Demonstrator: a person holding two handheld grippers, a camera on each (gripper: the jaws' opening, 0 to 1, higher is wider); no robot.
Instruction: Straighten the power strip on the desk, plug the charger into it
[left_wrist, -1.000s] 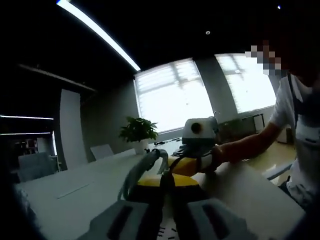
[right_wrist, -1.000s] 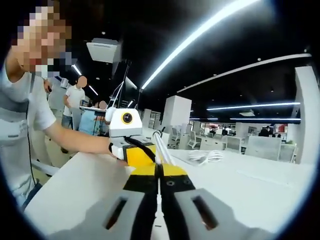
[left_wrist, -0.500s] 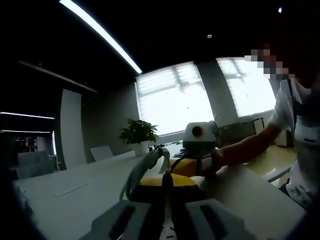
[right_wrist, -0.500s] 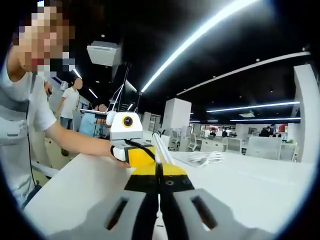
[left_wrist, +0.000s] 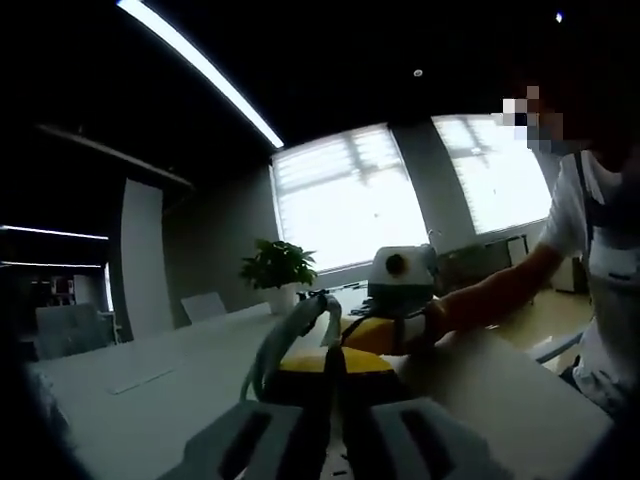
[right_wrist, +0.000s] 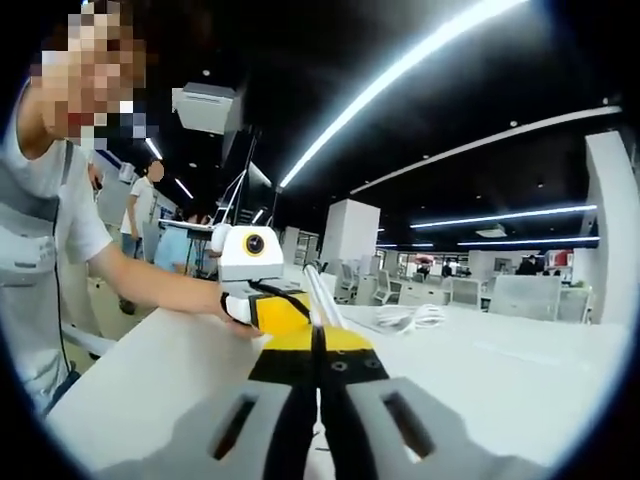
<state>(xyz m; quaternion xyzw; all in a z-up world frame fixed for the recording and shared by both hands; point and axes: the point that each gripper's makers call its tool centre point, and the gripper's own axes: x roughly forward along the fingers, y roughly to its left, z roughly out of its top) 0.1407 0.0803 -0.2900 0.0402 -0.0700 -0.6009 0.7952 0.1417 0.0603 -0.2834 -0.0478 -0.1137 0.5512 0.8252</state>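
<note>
Left gripper view: potted plant (left_wrist: 277, 267) behind white desk (left_wrist: 150, 385).

Open desk (right_wrist: 520, 385) beyond cable bundle (right_wrist: 410, 317).

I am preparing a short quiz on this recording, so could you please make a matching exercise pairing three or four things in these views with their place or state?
Things:
1. left gripper
2. potted plant
3. coiled white cable
4. white chair

Places or states:
A. lying loose on the white desk
B. jaws shut together
C. beyond the desk, in front of the bright window
D. drawn up at the desk's far side

Pairs: 1-B, 2-C, 3-A, 4-D
</note>
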